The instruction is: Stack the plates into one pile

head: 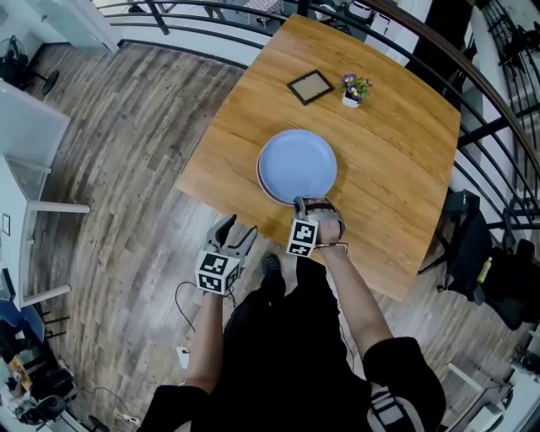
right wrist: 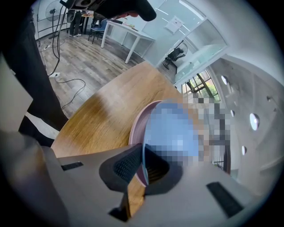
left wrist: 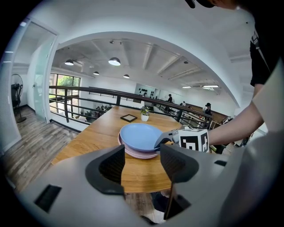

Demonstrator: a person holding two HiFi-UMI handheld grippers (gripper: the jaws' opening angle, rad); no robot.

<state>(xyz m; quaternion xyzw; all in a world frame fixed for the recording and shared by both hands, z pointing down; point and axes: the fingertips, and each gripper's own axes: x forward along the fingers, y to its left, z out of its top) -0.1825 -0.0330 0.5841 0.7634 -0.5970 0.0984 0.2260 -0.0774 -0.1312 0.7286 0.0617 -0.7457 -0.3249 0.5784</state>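
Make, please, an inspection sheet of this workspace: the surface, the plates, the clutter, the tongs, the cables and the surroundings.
Surface: wooden table, with a glossy top.
Job's things: blue plate on top of pink plate, in one pile near the table's front edge.
Clutter: picture frame and potted flower at the far side, apart from the plates.
Grippers: right tongs shut on the blue plate's near rim; left tongs open, nothing between them, held off the table's edge.
Cables: one cable on the plank floor beside the person's feet.
Surroundings: dark railing past the table's far edge.
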